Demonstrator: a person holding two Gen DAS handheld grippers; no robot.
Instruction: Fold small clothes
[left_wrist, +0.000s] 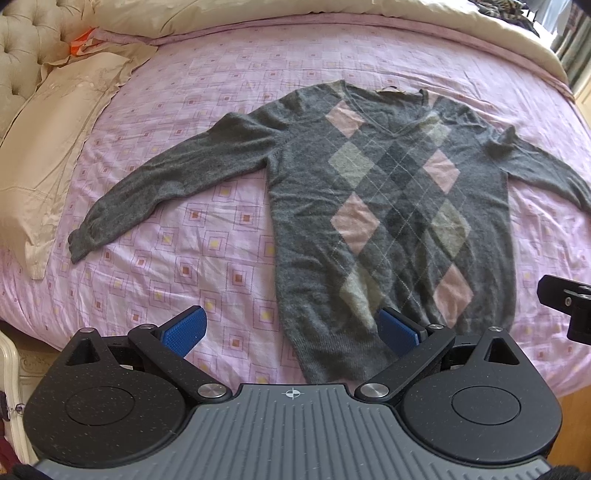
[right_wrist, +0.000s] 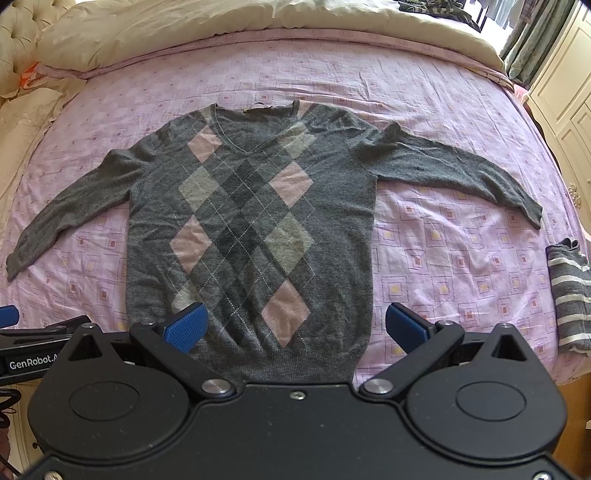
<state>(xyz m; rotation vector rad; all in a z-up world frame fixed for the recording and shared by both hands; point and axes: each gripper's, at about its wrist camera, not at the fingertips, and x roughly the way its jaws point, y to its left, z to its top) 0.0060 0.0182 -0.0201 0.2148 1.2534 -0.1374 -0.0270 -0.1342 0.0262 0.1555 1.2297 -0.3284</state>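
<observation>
Since nothing has been folded yet, we're basically at the start line; the grey argyle V-neck sweater (right_wrist: 251, 229) lies flat and face up in the middle of the pink patterned bedsheet (right_wrist: 443, 258), both sleeves spread out to the sides, hem toward us at the near edge of the bed.

What could go wrong from here, as we see it: the knit looks soft and fuzzy, so a pinch that goes too deep would probably grab the sheet along with the wool and drag everything; a pinch that's too shallow would likely catch only the top layer and the body would open up instead of folding as one. The hem sits right at the mattress edge too, so any pull toward us could slide it off the bed. There's also a little bunch at the right shoulder seam that may get folded in as a crease if nobody smooths it first.

Pose-wise, the left gripper (left_wrist: 291, 328) hovers just above the hem's left corner, blue pads wide apart, holding nothing; the right gripper (right_wrist: 295, 325) hangs over the hem's right side, also spread wide and empty. Both look forward along the sweater toward the collar, side by side, each visible at the edge of the other's view. A folded striped garment (right_wrist: 569, 299) sits off to the right, well apart.
</observation>
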